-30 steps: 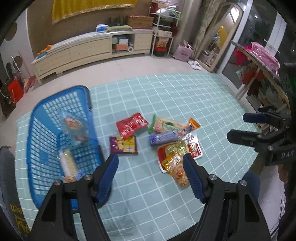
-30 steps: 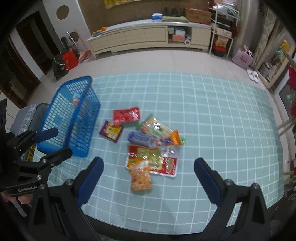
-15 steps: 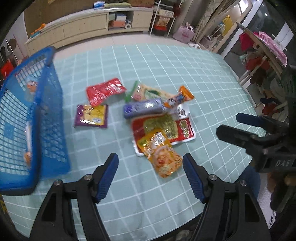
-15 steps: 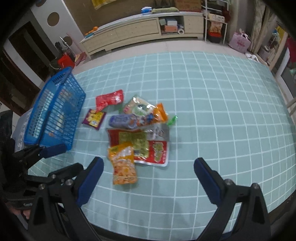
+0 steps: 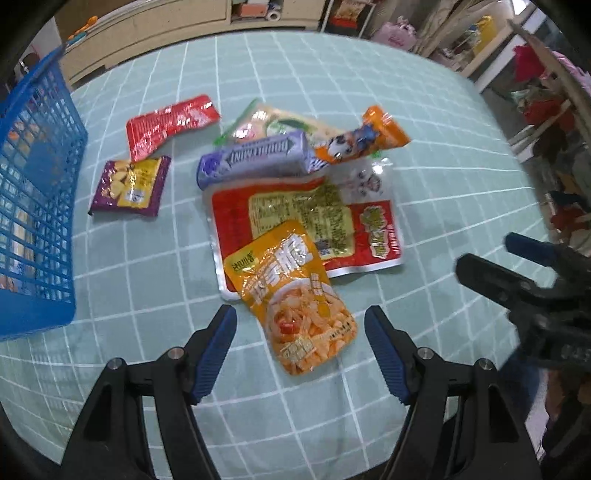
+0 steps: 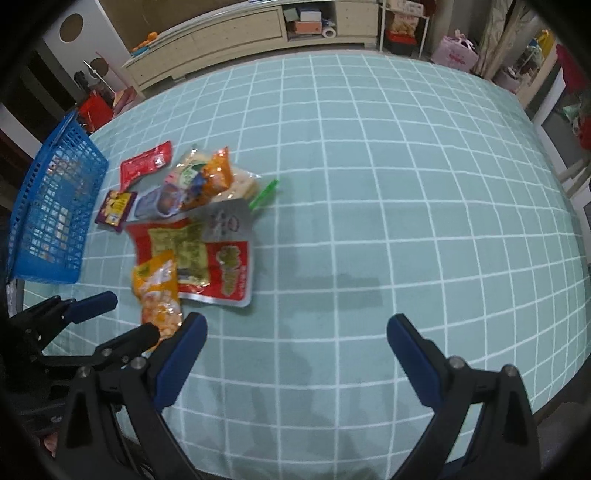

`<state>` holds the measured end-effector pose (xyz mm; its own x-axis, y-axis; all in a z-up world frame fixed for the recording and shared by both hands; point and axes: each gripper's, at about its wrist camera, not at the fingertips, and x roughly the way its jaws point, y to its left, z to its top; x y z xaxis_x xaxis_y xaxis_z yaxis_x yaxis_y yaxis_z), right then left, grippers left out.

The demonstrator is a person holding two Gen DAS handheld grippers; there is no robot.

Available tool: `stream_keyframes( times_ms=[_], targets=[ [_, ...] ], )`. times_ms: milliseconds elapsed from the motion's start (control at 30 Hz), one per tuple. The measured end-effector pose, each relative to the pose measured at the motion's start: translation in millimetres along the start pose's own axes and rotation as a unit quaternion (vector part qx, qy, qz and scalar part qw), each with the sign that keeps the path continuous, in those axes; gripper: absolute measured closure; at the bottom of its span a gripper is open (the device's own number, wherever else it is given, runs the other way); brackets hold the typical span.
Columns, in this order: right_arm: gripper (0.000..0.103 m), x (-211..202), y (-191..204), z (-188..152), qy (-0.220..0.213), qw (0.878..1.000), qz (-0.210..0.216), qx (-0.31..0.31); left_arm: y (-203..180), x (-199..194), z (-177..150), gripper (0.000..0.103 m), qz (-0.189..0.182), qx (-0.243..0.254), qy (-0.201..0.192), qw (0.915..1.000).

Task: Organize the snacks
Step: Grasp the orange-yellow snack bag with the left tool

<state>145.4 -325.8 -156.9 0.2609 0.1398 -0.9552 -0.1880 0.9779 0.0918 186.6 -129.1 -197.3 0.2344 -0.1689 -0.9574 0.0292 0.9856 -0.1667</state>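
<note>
Several snack packets lie in a pile on the teal checked mat. An orange-yellow pouch [image 5: 295,295] lies nearest, overlapping a large red packet [image 5: 310,221]. Behind are a purple gum pack [image 5: 255,157], an orange panda packet [image 5: 365,138], a red packet [image 5: 168,123] and a small purple-yellow packet [image 5: 129,182]. My left gripper [image 5: 300,321] is open, just above the orange-yellow pouch's near end, holding nothing. My right gripper [image 6: 295,328] is open and empty over bare mat, right of the pile [image 6: 192,236]. The blue basket [image 5: 29,206] stands left with snacks inside.
A long low cabinet [image 6: 236,33] runs along the far wall. Shelves, bags and a clothes-laden table [image 5: 546,85] stand to the right. The teal mat [image 6: 406,184] stretches wide to the right of the pile. The basket also shows in the right wrist view [image 6: 55,206].
My left gripper has swung from over the basket to the pile and dropped close to the orange-yellow pouch. My right gripper has moved lower and closer to the mat. Both stayed open.
</note>
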Motion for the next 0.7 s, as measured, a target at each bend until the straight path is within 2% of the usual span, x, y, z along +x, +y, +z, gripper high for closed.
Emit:
stream_keyframes(
  times_ms=[167, 367, 433, 467, 600, 700],
  targets=[
    [0.003, 4, -6, -1, 0.002, 1.0, 0.015, 0.001, 1, 19, 3, 0.033, 0.009, -0.02, 0.014, 0.9996],
    [0.003, 12, -11, -5, 0.013, 0.999, 0.03, 0.009, -3, 21, 7, 0.035, 0.033, -0.022, 0.002, 0.9992],
    [0.003, 14, -12, -5, 0.017, 0.999, 0.032, 0.013, -5, 20, 6, 0.05, 0.056, -0.016, 0.001, 0.9983],
    [0.003, 14, -13, -6, 0.018, 0.999, 0.034, 0.016, -4, 21, 8, 0.053, 0.062, -0.011, 0.001, 0.998],
    [0.003, 16, -12, -4, 0.022, 0.999, 0.038, 0.022, 0, 16, 6, 0.07, 0.034, -0.013, 0.01, 0.9993],
    [0.003, 17, -5, -4, 0.022, 0.998, 0.047, 0.018, 4, 8, -3, 0.079, 0.029, -0.005, 0.003, 0.9995]
  ],
)
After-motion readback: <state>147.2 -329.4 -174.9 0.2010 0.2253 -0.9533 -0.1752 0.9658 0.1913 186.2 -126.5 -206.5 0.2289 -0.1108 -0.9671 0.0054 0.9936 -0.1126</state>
